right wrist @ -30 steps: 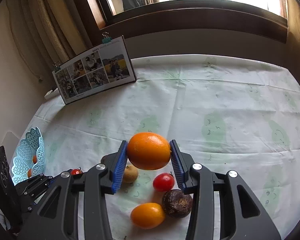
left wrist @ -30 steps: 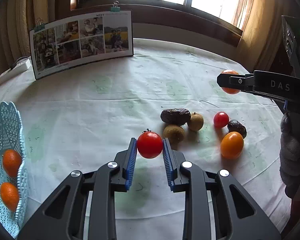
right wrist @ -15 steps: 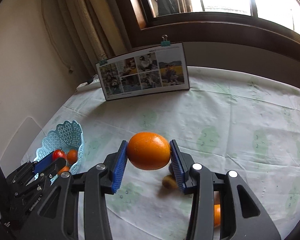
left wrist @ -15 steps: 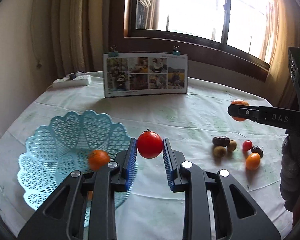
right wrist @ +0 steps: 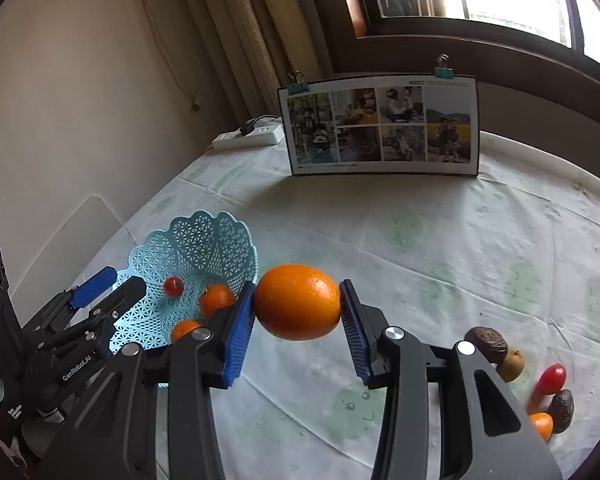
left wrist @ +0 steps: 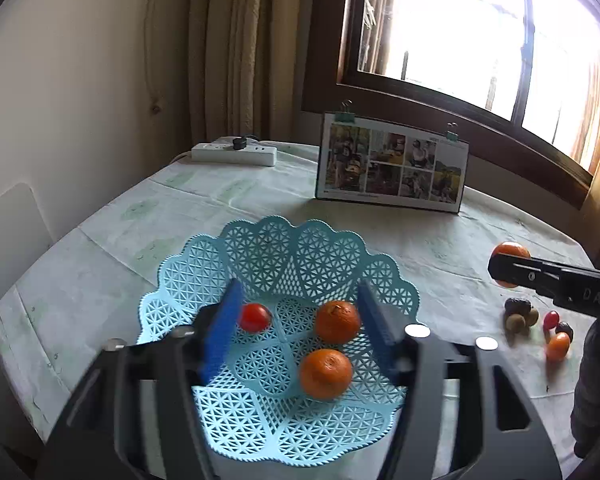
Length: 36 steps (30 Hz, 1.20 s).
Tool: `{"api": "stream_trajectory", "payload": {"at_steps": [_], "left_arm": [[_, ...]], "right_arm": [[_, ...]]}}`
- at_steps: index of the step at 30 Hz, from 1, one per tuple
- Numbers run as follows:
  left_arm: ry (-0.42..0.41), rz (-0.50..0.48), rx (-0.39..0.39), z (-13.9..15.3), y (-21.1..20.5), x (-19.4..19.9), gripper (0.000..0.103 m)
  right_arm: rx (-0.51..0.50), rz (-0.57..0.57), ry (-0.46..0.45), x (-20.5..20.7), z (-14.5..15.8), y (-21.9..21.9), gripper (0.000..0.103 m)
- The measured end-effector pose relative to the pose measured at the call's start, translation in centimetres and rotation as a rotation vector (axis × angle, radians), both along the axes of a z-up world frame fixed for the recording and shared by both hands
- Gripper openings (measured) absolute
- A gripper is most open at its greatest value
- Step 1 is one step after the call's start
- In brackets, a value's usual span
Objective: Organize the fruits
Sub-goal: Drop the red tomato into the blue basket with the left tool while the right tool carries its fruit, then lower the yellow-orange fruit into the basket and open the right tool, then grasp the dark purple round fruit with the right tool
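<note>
Over the basket, near the tabletop's left edge, my left hand-held gripper now stands with its jaws wide apart and nothing between them. Half a second ago it was clamped on the red tomato; that tomato now lies inside the basket, close to the left blue pad and apart from the two small oranges already resting there. So one more fruit is put away, and by my reckoning the left side's step is finished.

My right hand-held gripper is clamped on the large orange, held clear of the tabletop just to the right of the basket's rim. It has travelled toward the basket since a second ago and has not yet let go.

Near the right edge of the tabletop a small cluster waits: a dark wrinkled fruit touching a brown kiwi-like one, a small red tomato, another dark fruit, and a small orange-yellow fruit partly hidden by my gripper arm.

I judge the next move is to draw my left gripper back so the right can come over the basket and release the orange without the two tools colliding.
</note>
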<state>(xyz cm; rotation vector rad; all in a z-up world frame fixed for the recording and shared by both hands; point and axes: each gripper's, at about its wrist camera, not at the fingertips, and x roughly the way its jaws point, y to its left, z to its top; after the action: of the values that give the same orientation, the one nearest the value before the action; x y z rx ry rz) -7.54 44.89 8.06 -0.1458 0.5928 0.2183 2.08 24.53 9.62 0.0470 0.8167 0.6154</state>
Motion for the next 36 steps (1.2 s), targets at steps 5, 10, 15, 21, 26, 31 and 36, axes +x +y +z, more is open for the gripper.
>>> {"api": "stream_trajectory", "payload": {"at_steps": [5,10,15,21,26,31,36], "left_arm": [[-0.023,0.049,-0.007,0.4,1.8,-0.5,0.088],[-0.056,0.081,-0.016,1.0,3.3,-1.2,0.100],[-0.056,0.118,-0.047,0.9,4.5,-1.5,0.100],[-0.044,0.133,-0.060,0.4,5.1,-1.5,0.100],[-0.054,0.124,-0.064,0.7,4.6,-1.4,0.100],[-0.067,0.096,-0.052,1.2,3.1,-0.9,0.100],[-0.080,0.050,0.013,1.5,0.4,-0.3,0.100]], "right_arm": [[0.003,0.053,0.003,-0.6,0.0,2.2,0.043],[-0.002,0.110,0.007,-1.3,-0.3,4.6,0.043],[-0.016,0.149,0.021,-1.6,-0.9,6.4,0.043],[-0.003,0.159,0.022,-1.6,-0.8,6.7,0.043],[0.002,0.117,0.015,-1.3,-0.5,5.1,0.043],[0.004,0.068,0.009,-1.0,-0.5,2.9,0.043],[0.010,-0.003,0.003,-0.8,-0.8,0.0,0.044]]}}
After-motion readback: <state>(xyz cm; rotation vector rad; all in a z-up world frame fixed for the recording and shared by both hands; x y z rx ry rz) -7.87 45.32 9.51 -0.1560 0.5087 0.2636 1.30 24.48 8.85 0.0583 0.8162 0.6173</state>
